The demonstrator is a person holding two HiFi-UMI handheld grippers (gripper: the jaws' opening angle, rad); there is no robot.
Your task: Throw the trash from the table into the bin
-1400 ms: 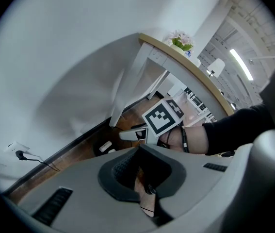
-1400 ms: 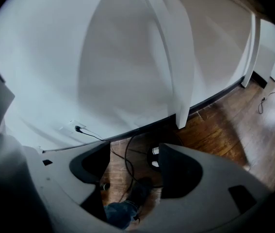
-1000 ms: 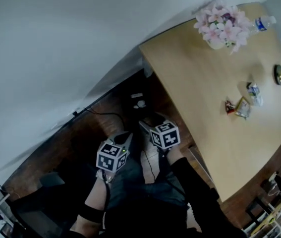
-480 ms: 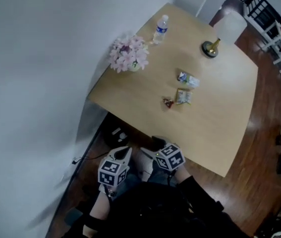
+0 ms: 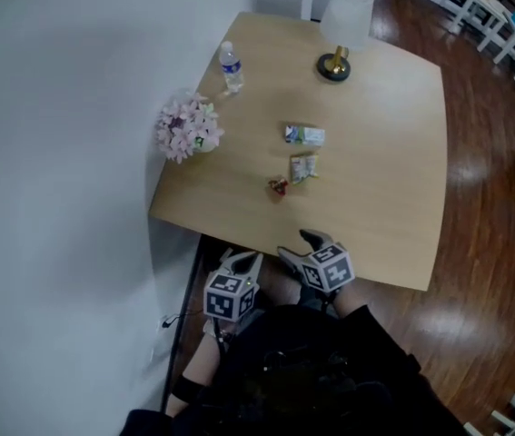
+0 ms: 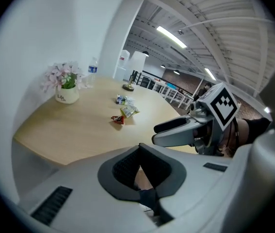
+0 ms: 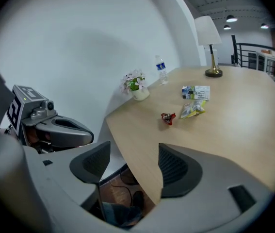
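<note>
Left gripper (image 5: pixel 246 260) and right gripper (image 5: pixel 301 246) rose; white wrapper (image 5: pixel 304 134) lies left-to-right.

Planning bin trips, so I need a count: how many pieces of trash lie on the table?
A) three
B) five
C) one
A: a red wrapper, a yellow-green packet and a white-and-blue packet lie in the middle of the table.
</note>
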